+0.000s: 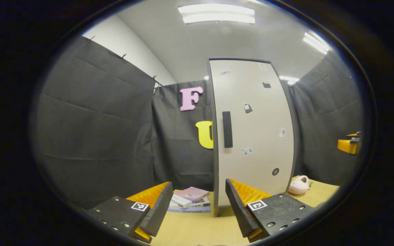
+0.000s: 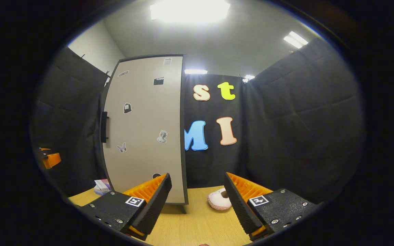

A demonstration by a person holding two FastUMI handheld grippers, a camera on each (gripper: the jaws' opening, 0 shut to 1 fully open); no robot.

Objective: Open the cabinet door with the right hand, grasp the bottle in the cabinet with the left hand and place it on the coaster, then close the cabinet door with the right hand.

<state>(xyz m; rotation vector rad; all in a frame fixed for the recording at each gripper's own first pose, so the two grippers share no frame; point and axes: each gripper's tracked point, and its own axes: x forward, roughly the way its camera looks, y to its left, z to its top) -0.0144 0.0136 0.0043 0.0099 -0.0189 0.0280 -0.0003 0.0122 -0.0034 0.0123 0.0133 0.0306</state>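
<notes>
A tall pale cabinet (image 1: pixel 251 133) with small stickers stands on the wooden table, its door shut; a dark vertical handle (image 1: pixel 227 129) sits near the door's left edge. In the right gripper view the same cabinet (image 2: pixel 142 133) stands left of centre with its handle (image 2: pixel 104 127) at its left side. My left gripper (image 1: pixel 197 205) is open in front of the cabinet, some way off, nothing between its fingers. My right gripper (image 2: pixel 197 201) is open too, pointing just right of the cabinet. The cabinet's inside is hidden. The other gripper shows at the far right edge (image 1: pixel 349 145) and far left edge (image 2: pixel 48 158).
A small stack of books (image 1: pixel 190 200) lies on the table left of the cabinet. A pink slipper (image 2: pixel 219 200) lies right of the cabinet's foot, also seen as a slipper (image 1: pixel 299 185). Black cloth walls close in the table on all sides.
</notes>
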